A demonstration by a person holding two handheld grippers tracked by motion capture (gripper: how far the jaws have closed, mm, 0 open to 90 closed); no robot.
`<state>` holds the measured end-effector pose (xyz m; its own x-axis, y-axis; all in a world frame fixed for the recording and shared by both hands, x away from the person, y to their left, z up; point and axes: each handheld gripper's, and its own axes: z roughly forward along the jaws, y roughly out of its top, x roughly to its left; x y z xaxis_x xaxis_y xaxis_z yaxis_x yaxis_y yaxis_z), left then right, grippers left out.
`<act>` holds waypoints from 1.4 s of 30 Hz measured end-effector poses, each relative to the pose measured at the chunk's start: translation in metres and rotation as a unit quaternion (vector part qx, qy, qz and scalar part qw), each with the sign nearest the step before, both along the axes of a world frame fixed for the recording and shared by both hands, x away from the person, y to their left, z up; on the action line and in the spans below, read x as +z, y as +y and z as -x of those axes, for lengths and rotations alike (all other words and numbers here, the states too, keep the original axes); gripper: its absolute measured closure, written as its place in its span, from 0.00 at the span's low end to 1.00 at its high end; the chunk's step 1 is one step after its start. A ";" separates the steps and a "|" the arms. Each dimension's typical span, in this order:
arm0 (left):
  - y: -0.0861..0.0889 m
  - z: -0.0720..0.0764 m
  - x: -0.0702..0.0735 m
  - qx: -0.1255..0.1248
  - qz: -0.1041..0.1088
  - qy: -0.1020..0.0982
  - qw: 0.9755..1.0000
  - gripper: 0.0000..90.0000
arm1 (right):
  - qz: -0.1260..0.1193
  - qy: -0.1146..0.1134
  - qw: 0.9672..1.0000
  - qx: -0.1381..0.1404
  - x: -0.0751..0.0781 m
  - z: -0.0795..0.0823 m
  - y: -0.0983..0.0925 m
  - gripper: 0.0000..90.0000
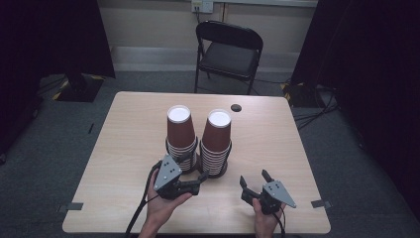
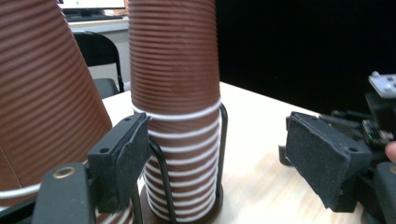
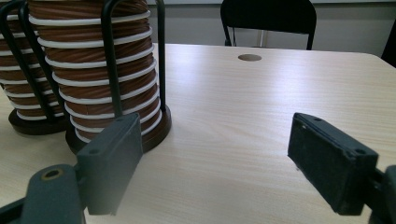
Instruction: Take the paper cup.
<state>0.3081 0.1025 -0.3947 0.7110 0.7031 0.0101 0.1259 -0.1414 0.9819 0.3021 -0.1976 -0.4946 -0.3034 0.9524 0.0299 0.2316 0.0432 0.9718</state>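
Two stacks of upside-down brown ribbed paper cups stand mid-table, each in a black wire holder: the left stack and the right stack. My left gripper lies level at their bases, jaws open. In the left gripper view the right stack rises just beyond the left gripper, close by the left jaw, with no pad pressing on it; the left stack is at the left edge. My right gripper stands open over bare table, right of the stacks. The right gripper view has the right gripper empty and the right stack at left.
The wooden table has a round cable hole behind the stacks. Bare table lies right of the stacks. A black folding chair stands beyond the far edge. Grey tape marks sit at the near corners.
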 end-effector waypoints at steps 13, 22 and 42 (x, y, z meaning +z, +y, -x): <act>-0.009 -0.015 0.022 0.004 0.006 -0.013 1.000 0.23 | -0.001 -0.001 1.000 0.000 0.000 0.000 0.000 0.19; -0.012 -0.025 0.034 0.022 0.020 -0.014 0.999 0.21 | -0.002 -0.002 1.000 -0.002 0.000 0.000 0.000 0.19; -0.037 -0.048 0.062 0.027 -0.013 -0.029 0.999 0.18 | -0.002 -0.002 1.000 0.000 0.000 0.000 0.000 0.19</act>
